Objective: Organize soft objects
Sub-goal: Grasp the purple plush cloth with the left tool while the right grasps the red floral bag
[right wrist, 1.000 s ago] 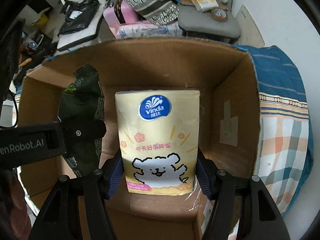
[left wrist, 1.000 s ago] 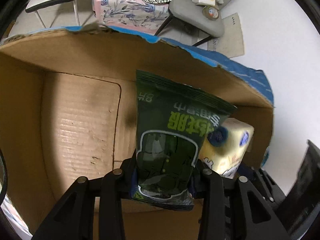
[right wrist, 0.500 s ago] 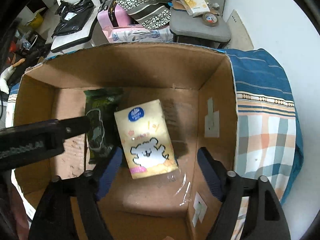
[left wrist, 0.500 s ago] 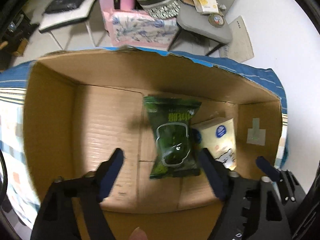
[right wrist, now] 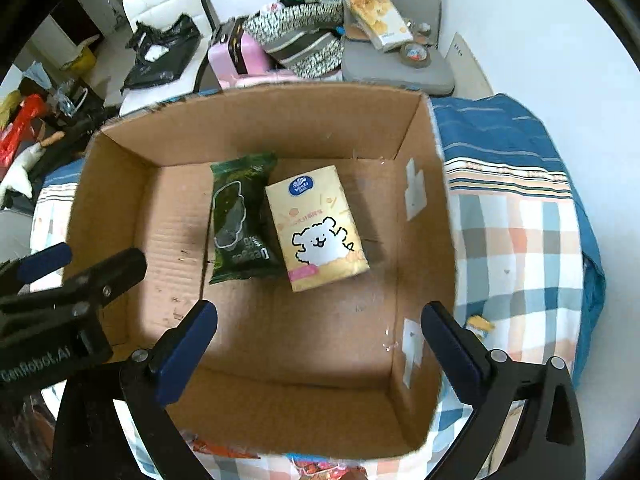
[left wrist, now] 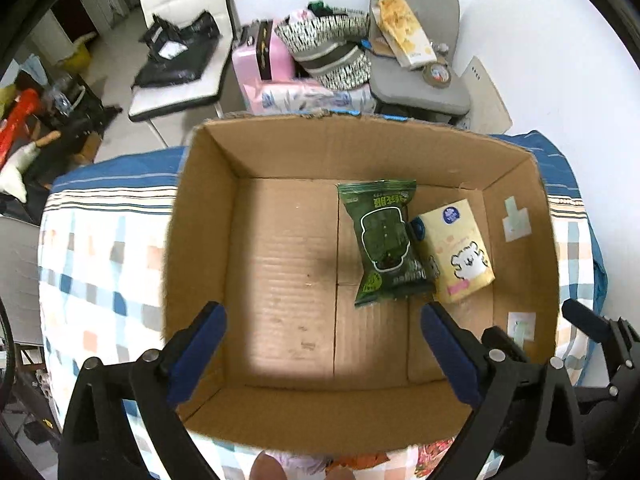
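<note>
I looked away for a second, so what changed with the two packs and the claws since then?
Both claws let go and pulled up out of the cardboard box: the left claw dropped the green pack, the right claw the yellow tissue pack. Both packs now lie side by side on the box floor. The box stayed put.

**Colours and Patterns in the Box and Around It**

The cardboard box (left wrist: 200,240) is plain brown with ribbed corrugation on its floor. The wipes pack (left wrist: 384,240) is dark green with lighter green lettering. The tissue pack (right wrist: 318,228) is pale yellow, with a blue logo, a white puppy outlined in black and a pink label. The bedcover (right wrist: 520,240) shows blue, orange and white checks, with blue stripes at one end. Both grippers (left wrist: 322,344) (right wrist: 318,340) are black with blue pads.
</note>
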{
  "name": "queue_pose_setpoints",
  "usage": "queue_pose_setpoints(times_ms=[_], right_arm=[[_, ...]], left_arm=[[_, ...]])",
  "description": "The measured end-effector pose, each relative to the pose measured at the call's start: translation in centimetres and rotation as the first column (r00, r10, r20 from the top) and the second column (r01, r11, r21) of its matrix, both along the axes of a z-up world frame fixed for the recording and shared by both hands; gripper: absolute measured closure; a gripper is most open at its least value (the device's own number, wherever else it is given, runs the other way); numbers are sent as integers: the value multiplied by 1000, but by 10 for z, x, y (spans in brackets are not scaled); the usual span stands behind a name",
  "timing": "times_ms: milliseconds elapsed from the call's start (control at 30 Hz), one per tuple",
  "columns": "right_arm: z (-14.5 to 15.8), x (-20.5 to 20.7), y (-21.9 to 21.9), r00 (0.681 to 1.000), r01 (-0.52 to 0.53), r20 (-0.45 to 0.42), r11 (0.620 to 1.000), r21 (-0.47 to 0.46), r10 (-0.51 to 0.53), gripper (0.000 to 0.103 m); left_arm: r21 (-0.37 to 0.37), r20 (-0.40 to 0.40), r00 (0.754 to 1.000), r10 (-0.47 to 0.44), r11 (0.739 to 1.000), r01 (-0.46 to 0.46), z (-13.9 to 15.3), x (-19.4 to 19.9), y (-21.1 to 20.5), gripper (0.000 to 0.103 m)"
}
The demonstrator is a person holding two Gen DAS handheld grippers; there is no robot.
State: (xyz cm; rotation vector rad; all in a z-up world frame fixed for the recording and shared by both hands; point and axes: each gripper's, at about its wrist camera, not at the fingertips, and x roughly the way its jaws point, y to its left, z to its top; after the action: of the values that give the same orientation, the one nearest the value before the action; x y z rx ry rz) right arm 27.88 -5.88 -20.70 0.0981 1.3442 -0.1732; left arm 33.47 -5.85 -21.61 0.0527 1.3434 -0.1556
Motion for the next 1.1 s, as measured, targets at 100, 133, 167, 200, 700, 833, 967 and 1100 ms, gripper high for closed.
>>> queue_pose_setpoints(times_ms=[100, 133, 167, 200, 700, 833, 967, 1100], right_arm=[[20, -14, 4, 999, 4, 39, 1000, -21, -3, 0], [29, -20, 6, 999, 5, 54, 1000, -29, -3, 0], [38, -27, 9, 997, 6, 74, 999, -38, -4, 0], [47, -35, 12, 996, 5, 94, 999, -47, -1, 0], [123, -111, 25, 979, 22, 204, 1000, -6, -20, 0], [95, -129, 21, 990, 29, 136, 999, 22, -32, 0], [51, -142, 15, 998, 46, 50, 998, 36, -48, 0], [0, -152, 9, 997, 67, -46, 996, 67, -64, 0]], left_arm=[[4, 65, 998, 6, 1000, -6, 21, -19, 4, 4], [4, 83, 997, 8, 1000, -9, 28, -25, 6, 4], [6, 99, 995, 11, 1000, -12, 36, -30, 7, 4], [8, 115, 993, 11, 1000, -12, 42, -35, 8, 4], [-44, 211, 976, 50, 998, -42, 112, -102, 33, 4], [-51, 139, 986, 89, 995, -82, 89, -113, 50, 4], [-35, 9, 991, 131, 991, -131, 40, -127, 66, 4], [-22, -127, 974, 189, 981, -193, -17, -141, 80, 4]])
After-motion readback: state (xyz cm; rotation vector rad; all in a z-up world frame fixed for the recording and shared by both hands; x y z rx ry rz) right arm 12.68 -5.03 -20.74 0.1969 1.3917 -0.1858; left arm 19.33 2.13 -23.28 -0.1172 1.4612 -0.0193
